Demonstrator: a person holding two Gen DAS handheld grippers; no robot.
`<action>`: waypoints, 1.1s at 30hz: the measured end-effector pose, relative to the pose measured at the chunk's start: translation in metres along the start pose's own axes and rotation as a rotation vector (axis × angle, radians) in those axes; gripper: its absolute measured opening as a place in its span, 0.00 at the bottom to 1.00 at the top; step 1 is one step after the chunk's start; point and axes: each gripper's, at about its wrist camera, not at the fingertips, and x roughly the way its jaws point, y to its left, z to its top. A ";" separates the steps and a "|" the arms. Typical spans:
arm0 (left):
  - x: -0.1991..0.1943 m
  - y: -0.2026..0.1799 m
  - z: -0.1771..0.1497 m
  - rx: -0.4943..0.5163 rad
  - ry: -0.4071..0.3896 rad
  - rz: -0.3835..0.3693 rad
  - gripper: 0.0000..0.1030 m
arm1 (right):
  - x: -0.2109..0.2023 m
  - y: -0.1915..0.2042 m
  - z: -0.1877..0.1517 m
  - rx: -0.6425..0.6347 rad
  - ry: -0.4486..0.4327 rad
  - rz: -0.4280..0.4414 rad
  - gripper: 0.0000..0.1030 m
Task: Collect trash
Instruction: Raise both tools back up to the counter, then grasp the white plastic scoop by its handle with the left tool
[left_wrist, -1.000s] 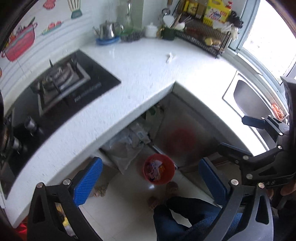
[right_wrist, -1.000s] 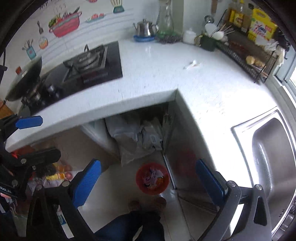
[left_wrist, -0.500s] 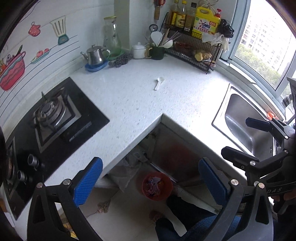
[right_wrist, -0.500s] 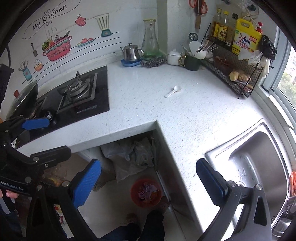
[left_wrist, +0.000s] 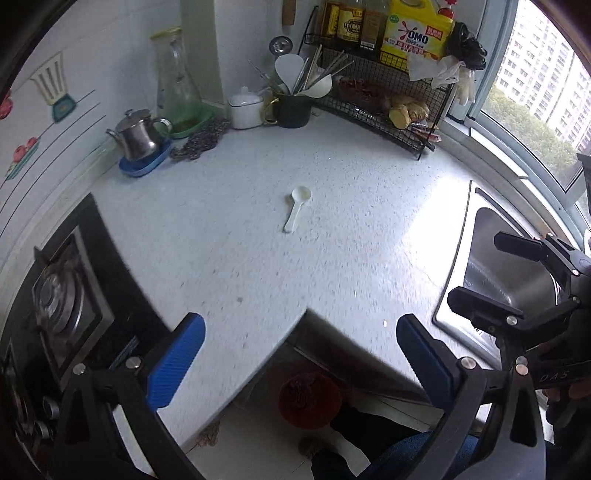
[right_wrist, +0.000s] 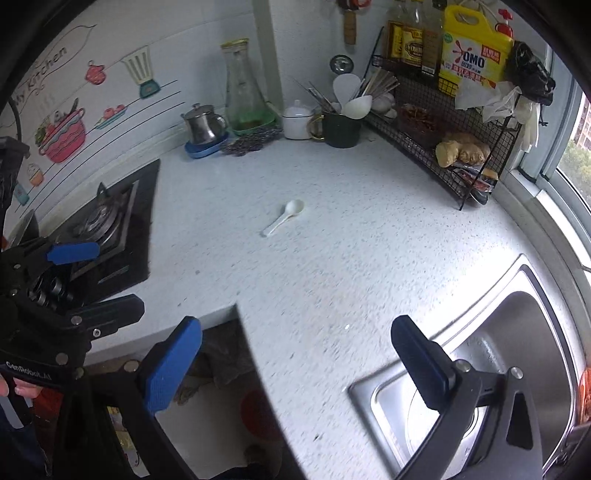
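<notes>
Fingers (left_wrist: 173, 365) on both grippers spread wide w/ nothing held, above countertop (left_wrist: 229, 229), white spoon (left_wrist: 297, 206) well ahead.

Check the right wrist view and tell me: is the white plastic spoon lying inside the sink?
No, the white plastic spoon lies on the bare countertop, well apart from the sink.

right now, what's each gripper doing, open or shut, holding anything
Left gripper: open, holding nothing, above the countertop edge.
Right gripper: open, holding nothing, above the counter near the sink.
</notes>
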 end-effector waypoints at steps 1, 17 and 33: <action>0.011 -0.001 0.010 0.007 0.009 0.006 1.00 | 0.008 -0.007 0.007 0.004 0.005 -0.005 0.99; 0.145 -0.001 0.101 0.049 0.151 0.019 1.00 | 0.108 -0.073 0.065 0.019 0.133 -0.007 0.99; 0.223 0.008 0.130 0.063 0.242 0.012 0.75 | 0.158 -0.104 0.079 0.030 0.182 -0.003 0.99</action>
